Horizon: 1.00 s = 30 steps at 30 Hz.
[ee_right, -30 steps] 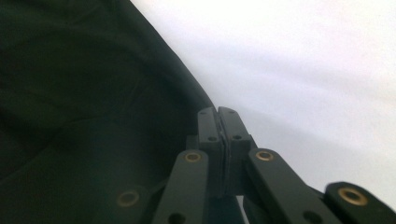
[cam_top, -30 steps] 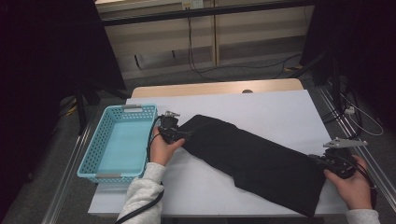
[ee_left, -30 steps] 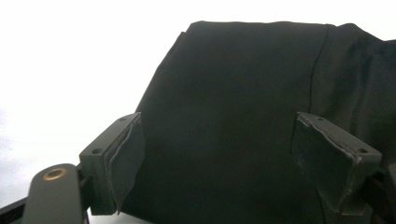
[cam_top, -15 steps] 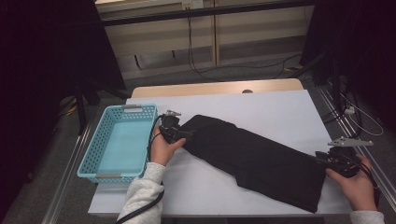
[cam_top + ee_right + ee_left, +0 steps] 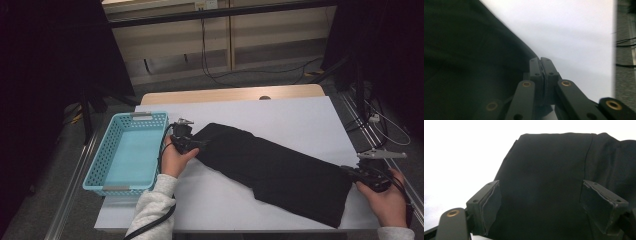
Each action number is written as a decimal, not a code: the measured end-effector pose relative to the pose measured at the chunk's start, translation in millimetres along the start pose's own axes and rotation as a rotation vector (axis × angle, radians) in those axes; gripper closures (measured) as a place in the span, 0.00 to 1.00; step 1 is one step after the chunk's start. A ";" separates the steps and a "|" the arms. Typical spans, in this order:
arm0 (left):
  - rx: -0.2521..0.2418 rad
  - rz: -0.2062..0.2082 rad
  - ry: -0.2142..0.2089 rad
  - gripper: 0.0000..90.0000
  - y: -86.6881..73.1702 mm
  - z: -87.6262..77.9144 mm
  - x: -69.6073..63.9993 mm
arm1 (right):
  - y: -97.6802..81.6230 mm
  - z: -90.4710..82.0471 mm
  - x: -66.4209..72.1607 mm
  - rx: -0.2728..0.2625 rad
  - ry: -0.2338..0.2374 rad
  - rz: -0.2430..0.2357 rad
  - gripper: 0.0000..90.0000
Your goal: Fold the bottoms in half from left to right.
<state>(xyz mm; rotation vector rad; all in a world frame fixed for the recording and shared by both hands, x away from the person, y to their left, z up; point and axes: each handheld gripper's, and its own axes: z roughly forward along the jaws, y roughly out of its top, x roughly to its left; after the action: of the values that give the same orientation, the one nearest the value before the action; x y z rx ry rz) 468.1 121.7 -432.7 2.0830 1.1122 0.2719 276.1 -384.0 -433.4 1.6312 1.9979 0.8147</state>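
Note:
A long black cloth [image 5: 272, 167] lies slantwise across the white table [image 5: 295, 117], from upper left to lower right. My left gripper [image 5: 201, 145] rests at the cloth's upper-left end. In the left gripper view it [image 5: 541, 205] is open, with the jaws wide apart on either side of the cloth [image 5: 549, 175]. My right gripper [image 5: 349, 172] is at the cloth's lower-right corner. In the right gripper view it [image 5: 540, 62] has its jaws pressed together right at the edge of the cloth [image 5: 466, 57], apparently pinching that corner.
A light blue plastic basket [image 5: 100, 165] stands empty at the table's left edge, just beside my left hand. The table's right edge runs close behind my right hand, with cables [image 5: 387, 127] on the floor beyond it.
My right gripper has moved a little to the right and toward me with the cloth's corner, drawing that end out flatter. The left hand has stayed where it was.

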 end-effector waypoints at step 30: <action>0.018 -0.048 0.056 0.17 -5.5 5.7 16.6 | 12.1 5.1 55.3 -0.046 0.182 -0.090 0.52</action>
<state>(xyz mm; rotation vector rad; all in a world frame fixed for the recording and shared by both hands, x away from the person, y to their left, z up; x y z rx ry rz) 477.4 133.7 -443.1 2.0725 1.2000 0.3001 276.4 -327.6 -427.1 1.4764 2.1415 0.9982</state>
